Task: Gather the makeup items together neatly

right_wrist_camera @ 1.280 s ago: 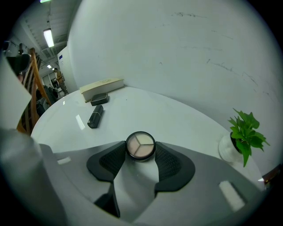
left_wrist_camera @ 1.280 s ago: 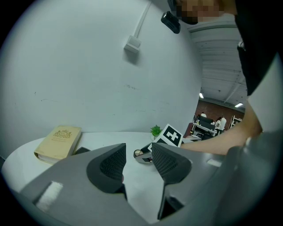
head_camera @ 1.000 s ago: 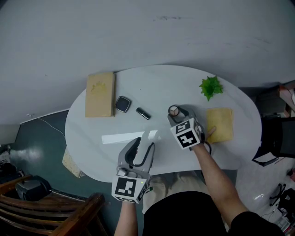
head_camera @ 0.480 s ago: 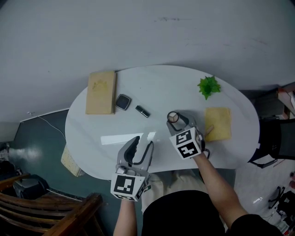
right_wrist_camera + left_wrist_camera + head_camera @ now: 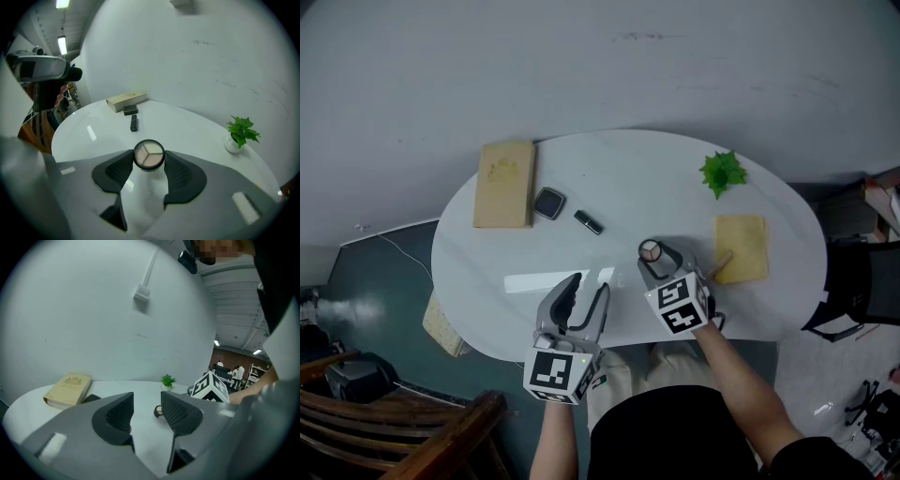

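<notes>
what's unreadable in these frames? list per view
- Head view: stick beside the yellow pad, near end behind the right claw gripping the round compact.
- Head view: black tube, too small to identify.
- Left gripper view: square compact, mostly behind the open left claw's jaw.
- Head view: book cover print, too small.

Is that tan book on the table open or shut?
Shut. The tan book lies flat on the white table, its cover closed over the pages and its emblem facing up.

Head view: steeply down, whole table. Left tool, right tool cameras: low, close, facing wall; table shared.
</notes>
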The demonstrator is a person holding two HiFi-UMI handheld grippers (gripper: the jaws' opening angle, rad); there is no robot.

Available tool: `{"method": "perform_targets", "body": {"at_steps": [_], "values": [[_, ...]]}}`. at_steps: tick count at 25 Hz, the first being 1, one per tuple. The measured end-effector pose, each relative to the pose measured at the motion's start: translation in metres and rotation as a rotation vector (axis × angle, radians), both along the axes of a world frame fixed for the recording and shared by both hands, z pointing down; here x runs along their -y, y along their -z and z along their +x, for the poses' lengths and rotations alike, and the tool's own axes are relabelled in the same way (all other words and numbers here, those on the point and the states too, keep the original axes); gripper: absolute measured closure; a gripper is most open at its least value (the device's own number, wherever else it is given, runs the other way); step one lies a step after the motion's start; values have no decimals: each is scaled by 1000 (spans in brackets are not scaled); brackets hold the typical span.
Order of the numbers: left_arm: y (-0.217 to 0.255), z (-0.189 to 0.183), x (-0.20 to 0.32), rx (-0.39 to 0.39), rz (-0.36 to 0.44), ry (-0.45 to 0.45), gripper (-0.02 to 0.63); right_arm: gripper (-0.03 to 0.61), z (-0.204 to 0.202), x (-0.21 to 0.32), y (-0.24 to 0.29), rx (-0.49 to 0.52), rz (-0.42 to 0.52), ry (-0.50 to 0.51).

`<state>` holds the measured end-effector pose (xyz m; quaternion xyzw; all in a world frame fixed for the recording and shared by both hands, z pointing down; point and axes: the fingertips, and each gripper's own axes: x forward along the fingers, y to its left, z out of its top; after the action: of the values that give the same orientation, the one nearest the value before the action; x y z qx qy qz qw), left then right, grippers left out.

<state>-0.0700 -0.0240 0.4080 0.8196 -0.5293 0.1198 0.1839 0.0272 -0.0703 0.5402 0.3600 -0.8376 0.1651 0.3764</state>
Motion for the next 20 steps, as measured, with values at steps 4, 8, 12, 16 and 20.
{"method": "perform_targets", "body": {"at_steps": [4, 8, 12, 16, 20], "values": [[-4, 2, -3, 2, -9, 1, 433, 362, -2, -7, -5, 6, -6, 14], [-10, 1, -2, 5, -16, 4, 433, 362, -1, -13, -16, -17, -27, 28], [-14, 3, -3, 5, -25, 5, 433, 362, 0, -18, -26, -35, -46, 31], [-18, 3, -4, 5, -36, 6, 433, 362, -1, -25, -34, -44, -63, 47], [-21, 3, -7, 5, -45, 10, 433, 362, 0, -29, -40, -57, -68, 52]]}}
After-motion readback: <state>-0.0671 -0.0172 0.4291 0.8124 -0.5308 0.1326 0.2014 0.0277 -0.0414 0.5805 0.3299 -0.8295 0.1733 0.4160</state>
